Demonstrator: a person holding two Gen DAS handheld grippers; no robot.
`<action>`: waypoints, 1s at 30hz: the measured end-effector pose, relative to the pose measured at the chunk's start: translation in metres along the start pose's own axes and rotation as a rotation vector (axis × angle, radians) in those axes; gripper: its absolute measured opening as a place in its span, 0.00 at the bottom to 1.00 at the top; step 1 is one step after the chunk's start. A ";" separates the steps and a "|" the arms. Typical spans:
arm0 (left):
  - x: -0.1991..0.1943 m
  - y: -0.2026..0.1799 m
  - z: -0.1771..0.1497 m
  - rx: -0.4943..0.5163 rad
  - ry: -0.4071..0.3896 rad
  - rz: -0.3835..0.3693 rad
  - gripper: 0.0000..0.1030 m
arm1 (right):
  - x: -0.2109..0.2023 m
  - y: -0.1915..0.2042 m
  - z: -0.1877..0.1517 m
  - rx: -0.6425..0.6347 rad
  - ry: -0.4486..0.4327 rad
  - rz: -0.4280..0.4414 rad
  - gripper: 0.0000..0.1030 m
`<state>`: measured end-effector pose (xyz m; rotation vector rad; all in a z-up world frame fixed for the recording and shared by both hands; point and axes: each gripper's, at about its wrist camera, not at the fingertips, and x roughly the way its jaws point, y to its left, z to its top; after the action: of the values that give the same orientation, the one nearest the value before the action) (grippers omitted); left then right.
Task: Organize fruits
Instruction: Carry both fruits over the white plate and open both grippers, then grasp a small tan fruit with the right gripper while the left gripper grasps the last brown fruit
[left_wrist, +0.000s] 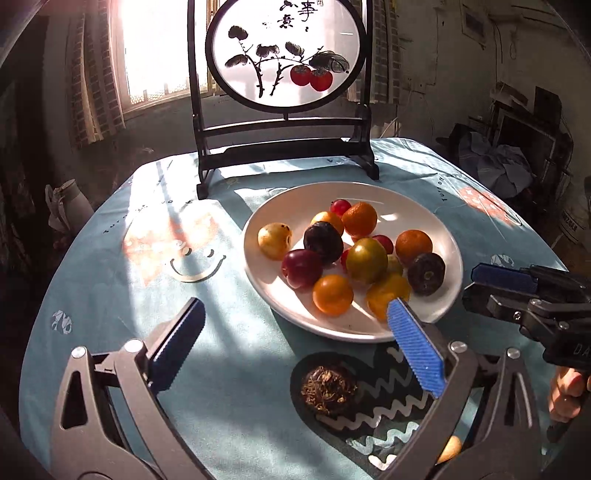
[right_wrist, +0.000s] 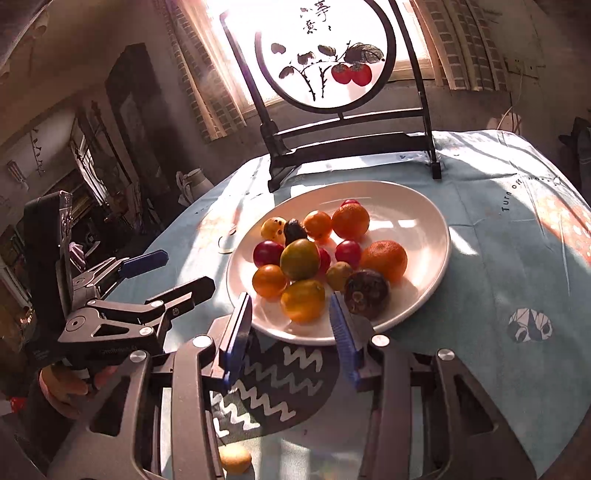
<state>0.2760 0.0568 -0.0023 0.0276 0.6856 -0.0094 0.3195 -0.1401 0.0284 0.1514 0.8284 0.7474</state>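
On the white plate (left_wrist: 436, 221), three oranges (left_wrist: 359, 218), two dark fruits (left_wrist: 323, 242).

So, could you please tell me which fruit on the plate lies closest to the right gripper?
The yellow-orange fruit at the near rim of the white plate, straight ahead of the right gripper; the other fruits sit farther back or off to the side.

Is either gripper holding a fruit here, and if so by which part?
Nothing is held. The left gripper has its jaws wide apart over the tablecloth; the right gripper, jaws parted, is empty near the white plate.
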 end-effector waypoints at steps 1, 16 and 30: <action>-0.001 0.001 -0.008 0.008 0.002 0.011 0.98 | 0.001 0.005 -0.009 -0.023 0.029 0.012 0.43; -0.010 0.031 -0.030 -0.085 0.036 0.088 0.98 | 0.017 0.055 -0.073 -0.247 0.299 0.041 0.43; -0.011 0.038 -0.032 -0.112 0.045 0.093 0.98 | 0.016 0.064 -0.085 -0.323 0.310 -0.003 0.42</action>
<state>0.2479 0.0955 -0.0196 -0.0480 0.7288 0.1191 0.2309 -0.0961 -0.0142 -0.2602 0.9870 0.9044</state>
